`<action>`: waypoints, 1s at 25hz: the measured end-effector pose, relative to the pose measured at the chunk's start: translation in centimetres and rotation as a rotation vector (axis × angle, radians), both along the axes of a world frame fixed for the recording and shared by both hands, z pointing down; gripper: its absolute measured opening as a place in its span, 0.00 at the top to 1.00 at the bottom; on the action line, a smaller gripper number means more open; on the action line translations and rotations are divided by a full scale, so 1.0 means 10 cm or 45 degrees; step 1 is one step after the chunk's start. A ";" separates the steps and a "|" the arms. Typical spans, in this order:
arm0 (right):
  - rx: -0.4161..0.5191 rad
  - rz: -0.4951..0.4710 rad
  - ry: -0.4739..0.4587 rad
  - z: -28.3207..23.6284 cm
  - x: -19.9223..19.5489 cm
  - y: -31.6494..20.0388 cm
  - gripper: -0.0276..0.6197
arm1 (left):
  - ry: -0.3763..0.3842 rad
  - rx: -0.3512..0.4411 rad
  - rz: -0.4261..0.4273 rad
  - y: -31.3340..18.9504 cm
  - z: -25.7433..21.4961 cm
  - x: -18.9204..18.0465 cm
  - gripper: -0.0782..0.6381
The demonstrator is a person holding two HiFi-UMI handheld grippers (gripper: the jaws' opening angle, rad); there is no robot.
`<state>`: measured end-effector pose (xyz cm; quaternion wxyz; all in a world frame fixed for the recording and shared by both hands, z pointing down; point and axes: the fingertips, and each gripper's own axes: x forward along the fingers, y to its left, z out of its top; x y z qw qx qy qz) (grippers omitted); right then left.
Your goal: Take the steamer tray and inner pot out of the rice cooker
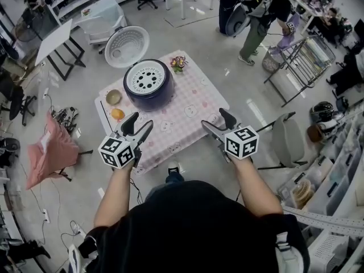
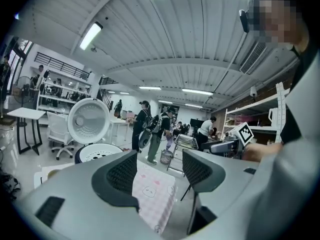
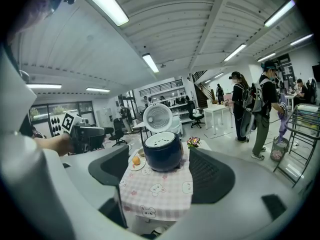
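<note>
A dark blue rice cooker (image 1: 149, 90) stands at the far side of a small table with a pink checked cloth (image 1: 182, 115). Its round lid (image 1: 126, 46) is swung open behind it. A white steamer tray (image 1: 147, 79) with holes sits in its top; the inner pot is hidden beneath. My left gripper (image 1: 139, 125) and right gripper (image 1: 217, 121) hover over the table's near edge, both open and empty. In the right gripper view the cooker (image 3: 162, 155) and tray (image 3: 161, 140) lie straight ahead between the jaws of the right gripper (image 3: 157, 176). The left gripper (image 2: 160, 171) has the cooker (image 2: 80, 155) to its left.
Left of the cooker are a small bowl (image 1: 114, 97) and an orange on a plate (image 1: 118, 114); a flower pot (image 1: 178, 62) stands behind to the right. A grey chair (image 1: 287, 141) is right of the table, a pink-draped stand (image 1: 51, 149) left. People (image 1: 261, 16) stand beyond.
</note>
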<state>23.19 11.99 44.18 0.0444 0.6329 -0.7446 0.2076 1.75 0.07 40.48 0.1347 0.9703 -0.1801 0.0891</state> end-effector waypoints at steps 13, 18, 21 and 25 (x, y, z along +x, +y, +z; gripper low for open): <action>-0.039 0.015 0.011 0.05 0.10 -0.97 0.35 | 0.004 -0.050 0.049 -1.01 0.18 0.22 0.48; -0.036 0.022 0.034 0.00 0.07 -1.34 0.34 | 0.011 -0.065 0.074 -1.31 0.21 0.23 0.48; -0.034 0.005 0.033 -0.02 -0.02 -1.56 0.34 | 0.016 -0.068 0.069 -1.51 0.23 0.16 0.48; -0.034 -0.032 0.032 -0.05 -0.15 -1.86 0.35 | 0.017 -0.067 0.047 -1.82 0.22 0.04 0.48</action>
